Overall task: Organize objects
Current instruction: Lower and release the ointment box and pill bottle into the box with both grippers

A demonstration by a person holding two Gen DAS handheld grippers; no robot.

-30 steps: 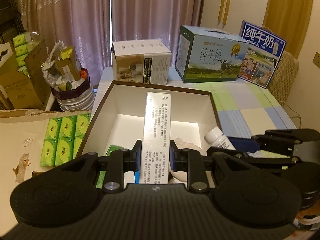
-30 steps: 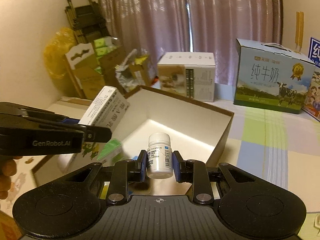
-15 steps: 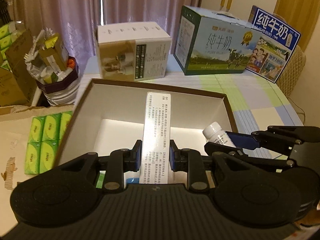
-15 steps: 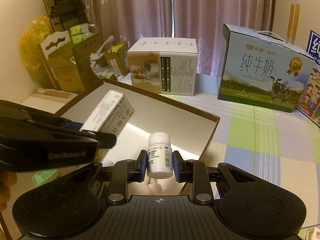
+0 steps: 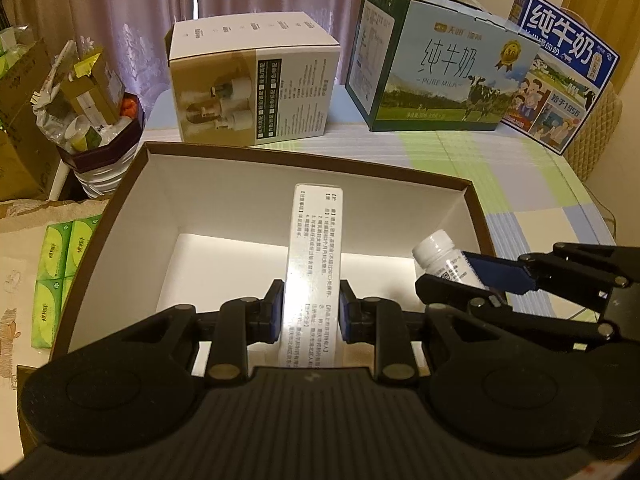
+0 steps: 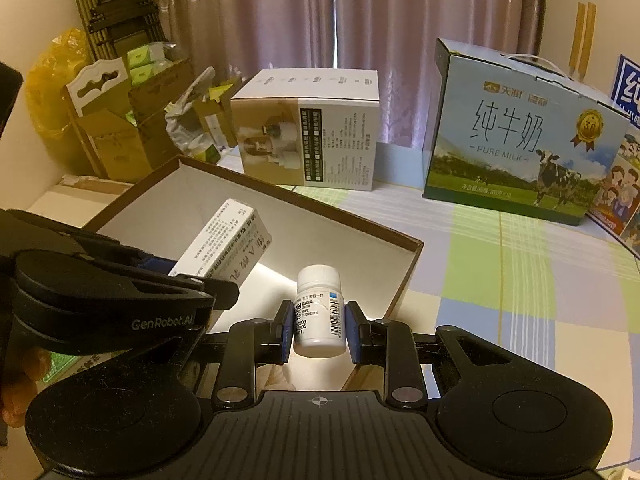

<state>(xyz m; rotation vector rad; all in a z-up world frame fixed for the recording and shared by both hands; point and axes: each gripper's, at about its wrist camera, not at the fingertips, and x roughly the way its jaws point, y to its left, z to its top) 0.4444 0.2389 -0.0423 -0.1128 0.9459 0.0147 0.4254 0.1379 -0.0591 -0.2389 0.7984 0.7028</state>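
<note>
Between the pads of the left claw (image 5: 307, 312) stands a long white medicine carton (image 5: 313, 264), clamped by its lower sides and reaching forward over the open brown-rimmed box (image 5: 304, 164). Beside it to the right, the right claw (image 6: 318, 326) is closed on a small white pill bottle (image 6: 319, 310), upright, cap on top, barcode label facing the camera. Compared with a second ago, both claws have moved forward over the box: the green item then seen on its floor under the left claw is out of sight, and the box's far wall sits closer in both views. The grips themselves have not changed.

The carton is glossy, printed with columns of small black text — glare washes out its lower half. From the right wrist view it tilts up and away, its end face pale. The bottle hangs over the box's near right corner, inside the rim.

On the left, green tissue packs (image 5: 60, 264) lie outside the box. Beyond it on the checked worktop (image 5: 500, 184) stand a white and tan appliance carton (image 5: 256, 88), then a blue-green milk case (image 5: 436, 68) — and a blue milk case (image 5: 560, 72) at far right, before the curtains.
</note>
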